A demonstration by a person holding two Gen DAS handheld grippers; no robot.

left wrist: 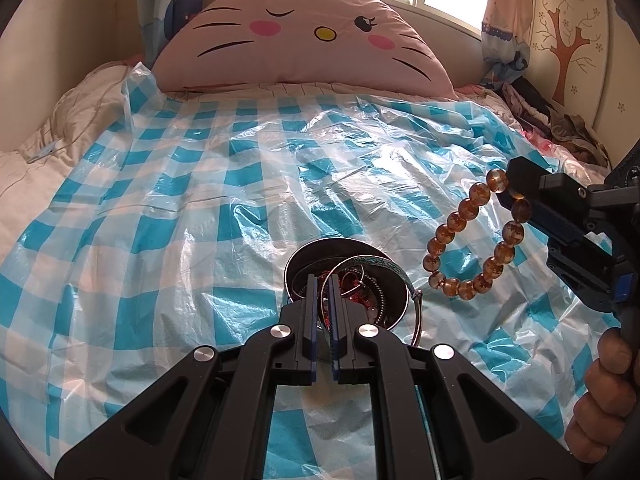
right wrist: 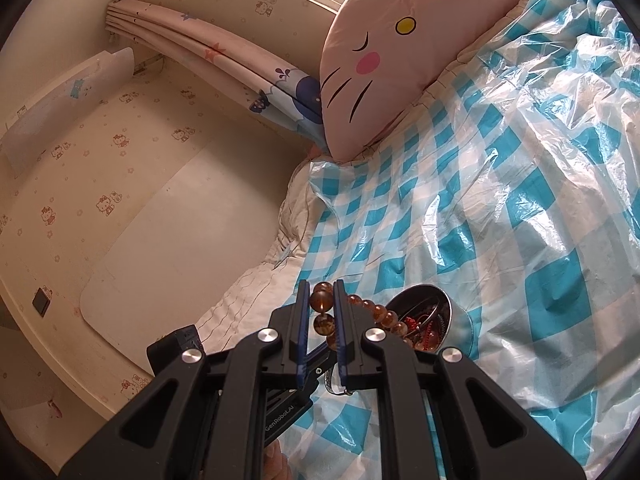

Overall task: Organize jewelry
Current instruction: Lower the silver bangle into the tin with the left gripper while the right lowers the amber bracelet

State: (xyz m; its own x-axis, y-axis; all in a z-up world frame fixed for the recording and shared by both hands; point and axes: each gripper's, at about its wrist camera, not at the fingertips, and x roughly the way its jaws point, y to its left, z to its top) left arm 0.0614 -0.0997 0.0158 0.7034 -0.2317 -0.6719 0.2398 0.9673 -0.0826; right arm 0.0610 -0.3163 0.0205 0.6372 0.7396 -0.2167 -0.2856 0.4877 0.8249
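Observation:
A round dark tin (left wrist: 320,245) stands on the checked sheet, filled with bangles, a chain and red beads (left wrist: 352,292). My left gripper (left wrist: 322,280) is shut on the tin's near rim, which sits in the narrow gap between the pads. A thin silver bangle (left wrist: 420,312) hangs over the tin's right side. My right gripper (left wrist: 508,188) is shut on an amber bead bracelet (left wrist: 457,222), which dangles in the air to the right of the tin and above the sheet. In the right wrist view the bracelet (right wrist: 322,322) is pinched between the right gripper's (right wrist: 322,283) pads, with the tin (right wrist: 448,304) just beyond.
A blue-and-white checked plastic sheet (left wrist: 240,184) covers the bed. A pink cat-face pillow (left wrist: 304,40) lies at the head, under the window. Crumpled clothes (left wrist: 560,128) are piled at the right by the wall. A person's hand (left wrist: 604,392) holds the right gripper's handle.

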